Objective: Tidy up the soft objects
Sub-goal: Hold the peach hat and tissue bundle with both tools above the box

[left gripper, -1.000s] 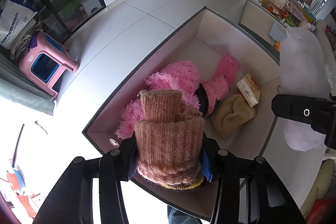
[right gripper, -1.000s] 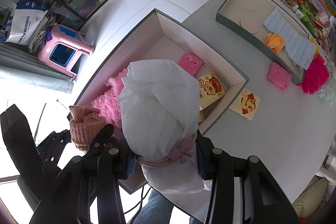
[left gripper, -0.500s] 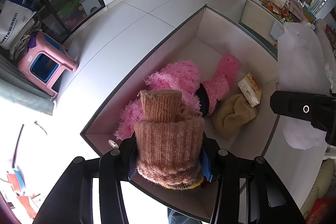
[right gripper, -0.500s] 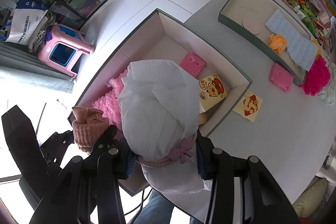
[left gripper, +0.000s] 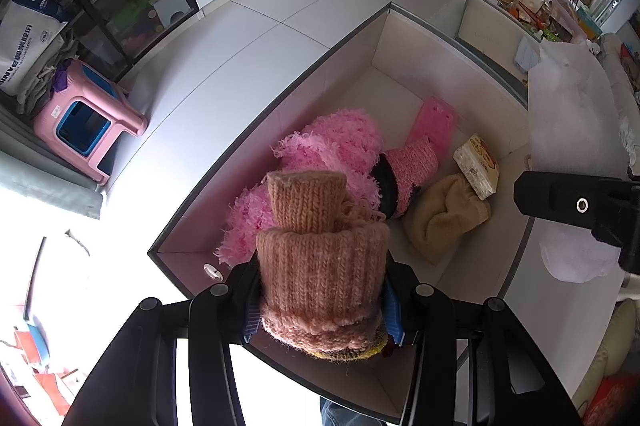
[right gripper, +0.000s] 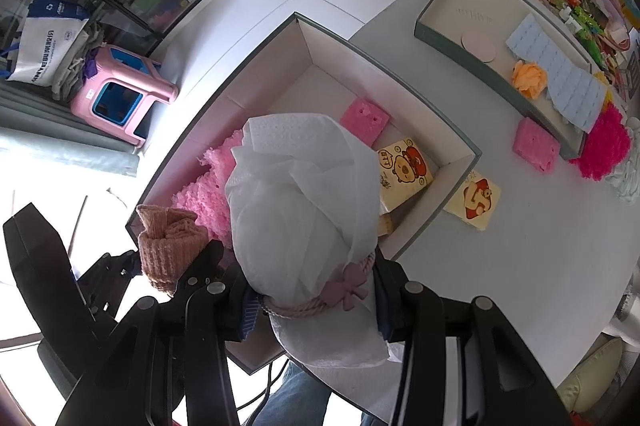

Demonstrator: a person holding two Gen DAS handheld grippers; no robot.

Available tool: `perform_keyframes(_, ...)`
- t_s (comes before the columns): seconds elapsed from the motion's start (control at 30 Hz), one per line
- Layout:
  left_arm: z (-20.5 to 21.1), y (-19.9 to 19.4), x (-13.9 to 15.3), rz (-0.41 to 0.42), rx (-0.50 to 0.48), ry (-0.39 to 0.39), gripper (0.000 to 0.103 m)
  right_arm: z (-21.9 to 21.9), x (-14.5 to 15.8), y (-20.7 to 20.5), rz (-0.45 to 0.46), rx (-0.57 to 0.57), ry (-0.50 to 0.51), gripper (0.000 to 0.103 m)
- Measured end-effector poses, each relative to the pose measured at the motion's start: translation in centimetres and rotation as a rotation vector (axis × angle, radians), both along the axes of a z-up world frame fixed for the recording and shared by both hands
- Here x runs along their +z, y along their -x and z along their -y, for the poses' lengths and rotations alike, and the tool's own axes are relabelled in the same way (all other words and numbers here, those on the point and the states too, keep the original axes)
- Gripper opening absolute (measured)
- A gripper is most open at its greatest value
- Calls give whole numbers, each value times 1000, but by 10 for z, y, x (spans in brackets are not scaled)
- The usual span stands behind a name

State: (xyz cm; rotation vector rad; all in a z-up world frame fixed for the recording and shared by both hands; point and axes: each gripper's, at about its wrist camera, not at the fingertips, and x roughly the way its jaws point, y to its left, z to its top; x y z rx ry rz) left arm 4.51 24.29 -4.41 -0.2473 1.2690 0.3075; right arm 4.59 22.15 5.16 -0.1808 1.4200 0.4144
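My left gripper (left gripper: 320, 310) is shut on a rolled peach knitted piece (left gripper: 320, 258), held above the near end of a grey-rimmed box (left gripper: 280, 98). In that box lie a fluffy pink item (left gripper: 336, 142), a pink knitted sock (left gripper: 412, 166), a beige knit (left gripper: 444, 218), a pink sponge (left gripper: 434, 120) and a tissue pack (left gripper: 478, 166). My right gripper (right gripper: 314, 302) is shut on a white cloth bundle (right gripper: 304, 202) tied with a pink cord and bow, above the same box (right gripper: 460, 142). The left gripper (right gripper: 188, 262) with the peach knit (right gripper: 168, 242) shows at lower left in the right wrist view.
On the grey table (right gripper: 540, 246) lie a second tissue pack (right gripper: 474, 200), a pink sponge (right gripper: 536, 144) and a magenta fluffy item (right gripper: 604, 142). A second box (right gripper: 452, 42) holds an orange item and a blue sheet. A pink stool (right gripper: 120, 94) stands on the floor.
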Motion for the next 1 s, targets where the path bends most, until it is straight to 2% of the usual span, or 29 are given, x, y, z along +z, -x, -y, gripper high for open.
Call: perform_keyframes(1.0, -1, 0, -4, -14, -4, 1, 49, 4, -2, -2, 2, -1, 6, 49)
